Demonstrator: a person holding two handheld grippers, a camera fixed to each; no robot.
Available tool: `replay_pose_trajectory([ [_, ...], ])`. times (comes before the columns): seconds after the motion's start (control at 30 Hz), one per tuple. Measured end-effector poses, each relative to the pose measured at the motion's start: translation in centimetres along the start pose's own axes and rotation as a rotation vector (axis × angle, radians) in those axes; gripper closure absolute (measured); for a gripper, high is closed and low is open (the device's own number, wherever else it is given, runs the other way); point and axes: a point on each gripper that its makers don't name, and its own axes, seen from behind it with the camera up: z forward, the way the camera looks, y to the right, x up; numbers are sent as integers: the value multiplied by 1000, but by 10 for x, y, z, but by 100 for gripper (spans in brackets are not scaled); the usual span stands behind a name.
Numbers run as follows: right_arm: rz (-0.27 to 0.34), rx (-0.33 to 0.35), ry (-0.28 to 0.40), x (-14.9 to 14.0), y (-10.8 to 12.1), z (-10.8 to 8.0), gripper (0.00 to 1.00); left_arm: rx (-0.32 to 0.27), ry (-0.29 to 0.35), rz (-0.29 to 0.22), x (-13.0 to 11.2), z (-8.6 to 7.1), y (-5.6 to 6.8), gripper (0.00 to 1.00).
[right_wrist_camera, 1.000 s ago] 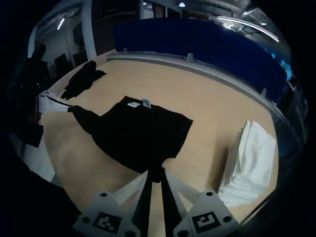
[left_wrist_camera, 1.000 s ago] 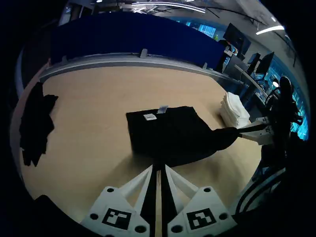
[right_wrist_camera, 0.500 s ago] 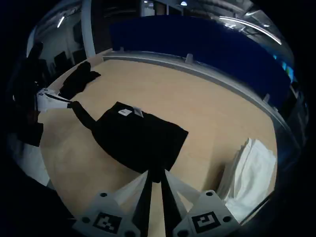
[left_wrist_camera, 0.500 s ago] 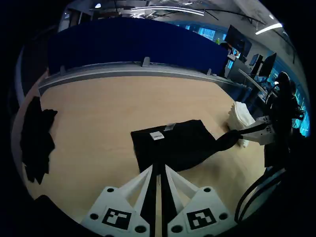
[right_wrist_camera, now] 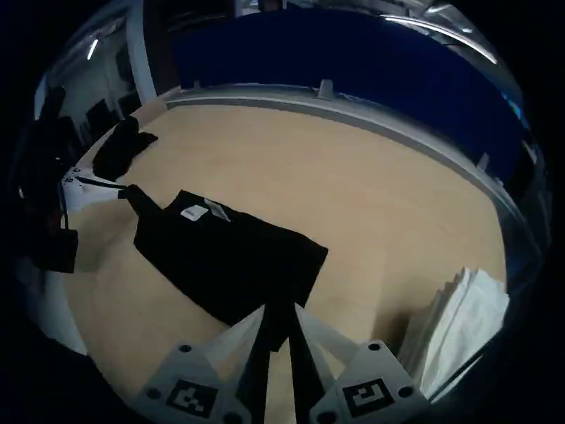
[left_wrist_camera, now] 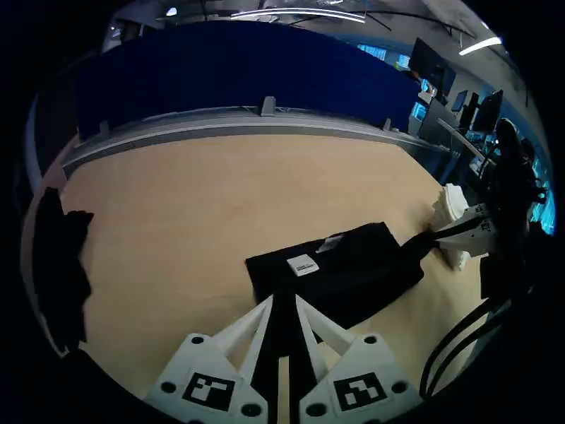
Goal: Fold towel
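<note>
Pinching the towel (left_wrist_camera: 353, 272) at two near corners: one in the left gripper (left_wrist_camera: 284, 304), the other in the right gripper (right_wrist_camera: 279, 316), each pair of fingers pressing together on black cloth. Lying mostly flat near the front of the table (left_wrist_camera: 212, 191), label (left_wrist_camera: 302, 265) up, corners rising slightly toward the grips. Judging the cloth soft, light and limp, likely sagging between the grips unless kept taut; taking it right at the corners probably holding best. Reaching low and forward over the table, both grippers roughly level, well apart. Sitting off to the sides: a white stack (right_wrist_camera: 462, 318) and a dark heap (left_wrist_camera: 60, 268).
</note>
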Motion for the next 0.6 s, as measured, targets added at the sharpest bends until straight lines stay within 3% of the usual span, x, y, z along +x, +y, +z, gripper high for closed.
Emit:
replay_pose_trajectory([
  [0.3,28,0,-25,-6,6,16,85,3,-22,17,-9,18,-5,93],
  [0.6,49,-23,-15,2,13,33,82,23,-22,-3,-8,36,-13,93],
])
